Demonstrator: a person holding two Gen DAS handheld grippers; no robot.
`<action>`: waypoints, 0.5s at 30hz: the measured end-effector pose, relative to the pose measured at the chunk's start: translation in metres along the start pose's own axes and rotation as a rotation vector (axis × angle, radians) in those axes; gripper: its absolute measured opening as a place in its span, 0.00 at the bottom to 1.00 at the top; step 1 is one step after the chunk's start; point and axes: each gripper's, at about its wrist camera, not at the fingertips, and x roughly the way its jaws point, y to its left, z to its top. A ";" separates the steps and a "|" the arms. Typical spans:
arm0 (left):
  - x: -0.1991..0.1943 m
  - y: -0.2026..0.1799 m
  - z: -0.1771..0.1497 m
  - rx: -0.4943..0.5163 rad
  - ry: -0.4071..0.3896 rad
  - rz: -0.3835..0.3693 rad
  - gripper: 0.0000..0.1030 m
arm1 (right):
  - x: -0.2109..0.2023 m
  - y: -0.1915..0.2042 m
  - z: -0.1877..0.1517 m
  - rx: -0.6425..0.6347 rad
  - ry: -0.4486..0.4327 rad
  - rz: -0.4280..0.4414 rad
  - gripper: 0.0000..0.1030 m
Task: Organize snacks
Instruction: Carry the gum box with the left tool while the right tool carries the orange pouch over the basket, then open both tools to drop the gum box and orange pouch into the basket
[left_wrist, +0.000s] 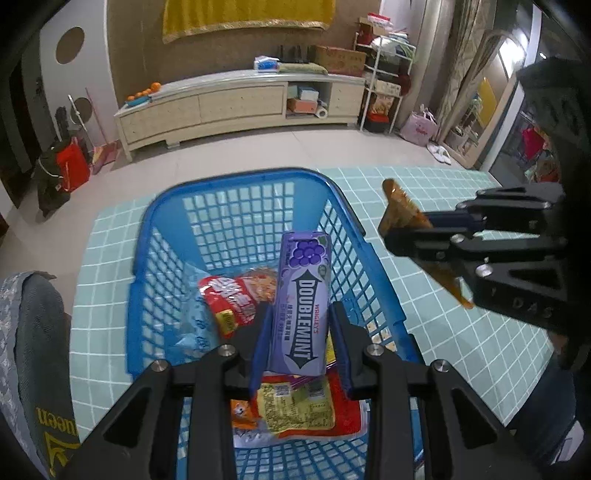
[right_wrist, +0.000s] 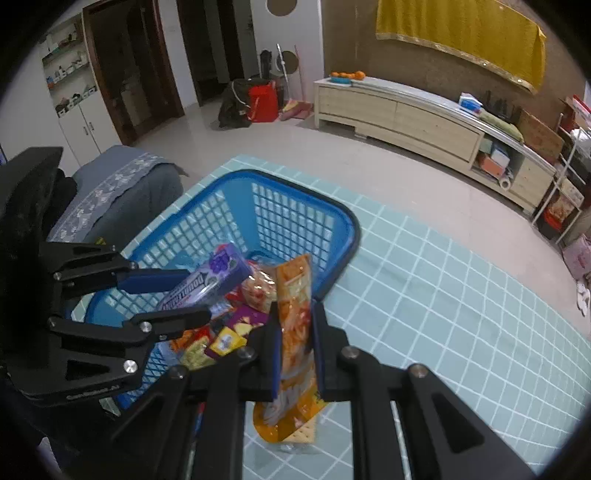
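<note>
While each hand-held gripper pinches a snack, only the right wrist view shows the orange packet's (right_wrist: 295, 332) face.

The basket (left_wrist: 236, 206) is glossy blue plastic lattice. The gum box (left_wrist: 301, 295) looks like smooth purple card. The orange packet (right_wrist: 295, 332) is shiny crinkled film. The grippers' fingers (left_wrist: 369, 354) are matt black plastic with bright metal screws. The tablecloth (right_wrist: 461, 314) looks smooth.

Both wrist cams are looking steeply down, close over the blue basket (left_wrist: 236, 206) on the teal checked mat (right_wrist: 443, 280). Both are sharing basket, mat, far cabinet (left_wrist: 207, 103); each is catching the other gripper.
</note>
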 end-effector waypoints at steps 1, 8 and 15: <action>0.004 -0.002 -0.001 0.002 0.006 0.005 0.29 | 0.001 -0.001 0.000 -0.001 0.004 -0.004 0.17; 0.010 -0.001 0.001 0.004 0.015 0.012 0.28 | -0.003 -0.001 -0.003 -0.009 0.014 -0.013 0.17; -0.014 0.006 -0.001 0.010 -0.021 0.043 0.62 | -0.008 0.012 0.002 -0.024 0.007 -0.003 0.17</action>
